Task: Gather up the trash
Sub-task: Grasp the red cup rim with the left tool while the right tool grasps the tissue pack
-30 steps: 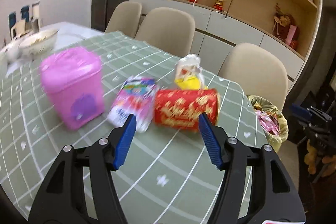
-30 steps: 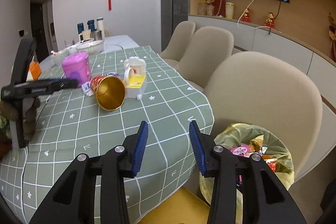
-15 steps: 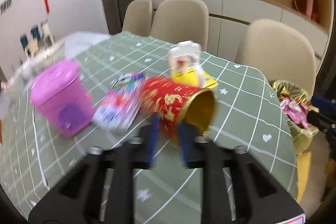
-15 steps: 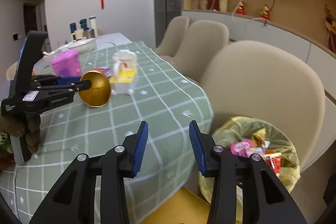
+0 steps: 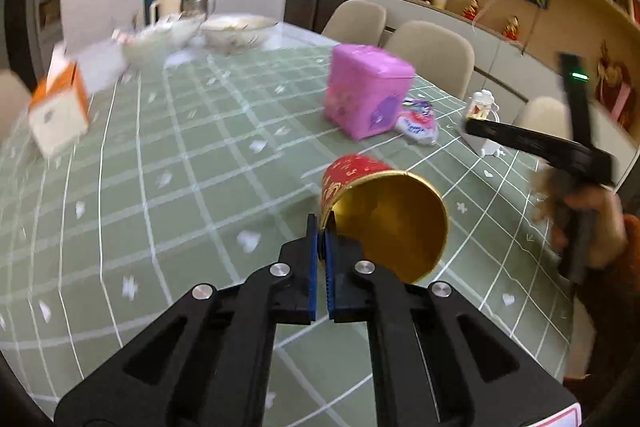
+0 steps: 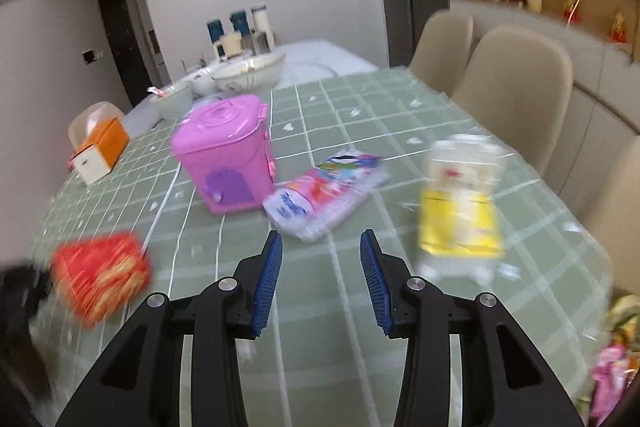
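The left gripper has its blue jaws squeezed tight on the rim of the red and gold paper cup. The cup is tipped on its side above the green checked tablecloth, near the front, with its shiny gold inside facing the camera. The right gripper has its jaws partly open with nothing between them. Just past it lies a pink and white snack wrapper, flat on the cloth. Left of the wrapper stands a pink toy bin. On the right is a blurry yellow and white packet, too smeared to read. A bag of trash is cut off at the bottom right corner.
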